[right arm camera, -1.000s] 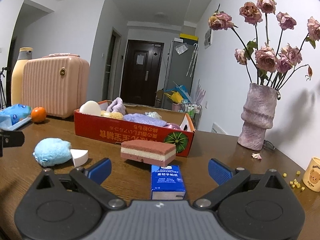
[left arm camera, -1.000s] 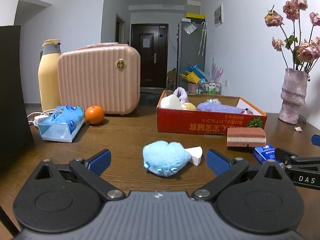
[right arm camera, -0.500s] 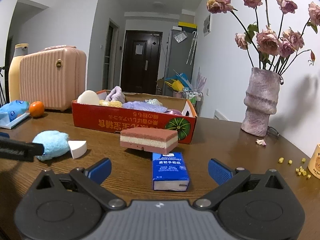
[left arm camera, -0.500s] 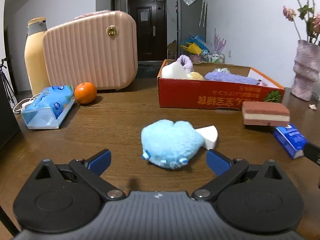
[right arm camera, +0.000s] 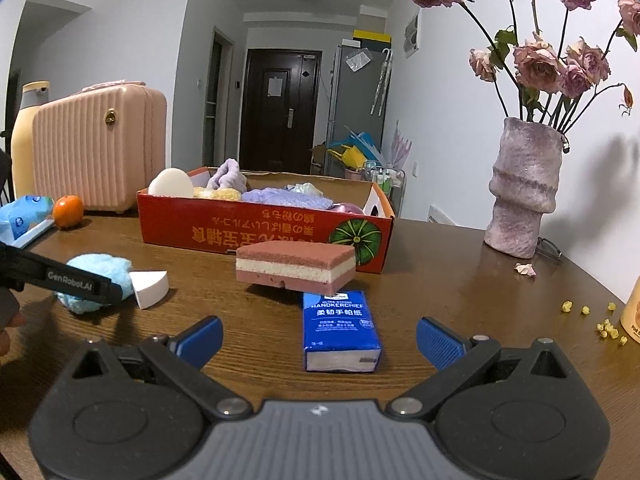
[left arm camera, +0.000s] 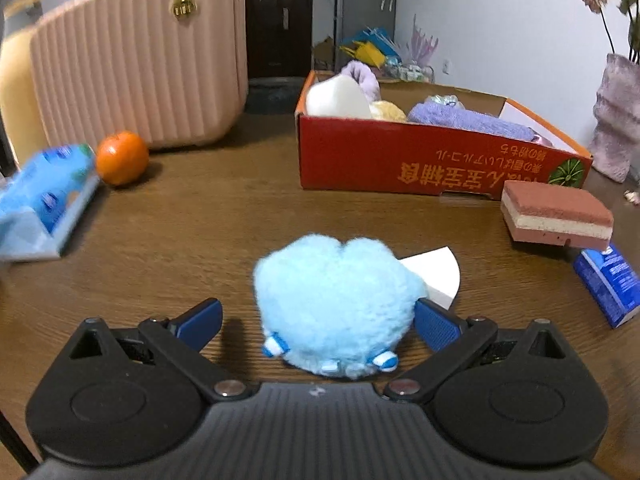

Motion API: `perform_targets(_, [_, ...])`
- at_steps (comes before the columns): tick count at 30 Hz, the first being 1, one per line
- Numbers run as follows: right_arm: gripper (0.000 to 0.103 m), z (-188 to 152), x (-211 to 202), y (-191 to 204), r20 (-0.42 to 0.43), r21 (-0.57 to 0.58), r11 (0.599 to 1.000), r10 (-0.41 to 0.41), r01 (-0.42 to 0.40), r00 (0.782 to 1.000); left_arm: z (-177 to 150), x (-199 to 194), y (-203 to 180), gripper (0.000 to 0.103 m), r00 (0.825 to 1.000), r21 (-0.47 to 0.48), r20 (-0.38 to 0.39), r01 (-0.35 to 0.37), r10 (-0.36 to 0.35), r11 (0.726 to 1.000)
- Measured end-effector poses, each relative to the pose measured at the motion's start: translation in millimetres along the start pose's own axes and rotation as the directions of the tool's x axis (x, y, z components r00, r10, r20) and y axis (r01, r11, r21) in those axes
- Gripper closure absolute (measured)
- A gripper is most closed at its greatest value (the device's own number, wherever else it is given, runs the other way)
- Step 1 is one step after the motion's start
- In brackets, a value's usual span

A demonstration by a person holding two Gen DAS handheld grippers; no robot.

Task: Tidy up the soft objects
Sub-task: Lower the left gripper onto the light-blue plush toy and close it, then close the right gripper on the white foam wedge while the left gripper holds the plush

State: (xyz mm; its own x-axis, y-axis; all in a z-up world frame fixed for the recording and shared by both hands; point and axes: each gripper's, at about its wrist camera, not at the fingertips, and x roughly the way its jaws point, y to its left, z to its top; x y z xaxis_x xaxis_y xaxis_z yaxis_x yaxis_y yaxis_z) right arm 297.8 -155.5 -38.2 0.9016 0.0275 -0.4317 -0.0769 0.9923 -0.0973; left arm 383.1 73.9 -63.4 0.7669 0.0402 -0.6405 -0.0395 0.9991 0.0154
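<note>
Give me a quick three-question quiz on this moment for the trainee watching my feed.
1. True or false: the left tool is open, with the blue plush between its fingers.
2. What lies nearest in front of the right tool?
A. the orange
B. the blue tissue pack
C. the vase
3. Fill in: the white wedge sponge lies right beside the ____.

Key
1. True. The fingers stand on either side of the plush, not closed on it.
2. B. The blue tissue pack lies between its open fingers, with the layered sponge just beyond, in front of the red box.
3. Blue plush.
</note>
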Motion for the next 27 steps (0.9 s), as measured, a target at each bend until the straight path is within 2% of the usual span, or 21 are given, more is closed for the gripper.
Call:
perform_targets(2, [0.0, 0.1, 0.7, -0.6, -0.002, 0.006, 1.0, -0.002, 0.002, 1.0, 1.4, 5.3, 4.6, 0.0, 0.999, -0.027, -0.026, 0.037, -0.038, 0.999])
perform_targets(4, [0.0, 0.2, 1.6, -1.3, -0.006, 0.01, 1.0, -0.002, 0.002, 1.0, 1.6, 8.8, 8.9, 0.006, 0.998, -0.051, -0.045, 0.05, -0.052, 0.997])
perform_targets(6, [0.0, 0.1, 1.5, -1.3, -0.006, 0.01, 1.0, -0.002, 0.002, 1.0, 1.0, 7.3, 9.7, 0.022, 0.998, -0.052, -0.038, 0.053, -0.055, 0.997])
perform_targets(9, [0.0, -0.3, 1.5, -1.3, -0.005, 0.009, 1.0, -0.002, 0.002, 1.0, 0.2, 4.3, 4.8, 0.03, 0.999, -0.02, -0.024, 0.043, -0.044, 0.999])
perform_targets(15, [0.0, 0.3, 2.5, -2.8, -0.01, 0.018, 1.0, 0.008, -0.007, 1.0, -1.2, -0.8, 5.1, 0.031, 1.0, -0.016, 0.002, 0.017, -0.017, 1.0])
perform_targets(20, [0.0, 0.8, 0.9, -3.3, -0.004, 0.024, 1.0, 0.015, -0.014, 1.0, -4.0, -15.1, 8.3, 0.031, 0.997, -0.01, 0.064, -0.042, 0.042, 0.999])
perform_targets(27, [0.0, 0.6, -0.4, -3.1, 0.007, 0.029, 0.999, 0.034, -0.034, 0.999, -12.5, -45.2, 19.5, 0.031, 0.987, -0.043, 0.14, -0.072, 0.077, 0.996])
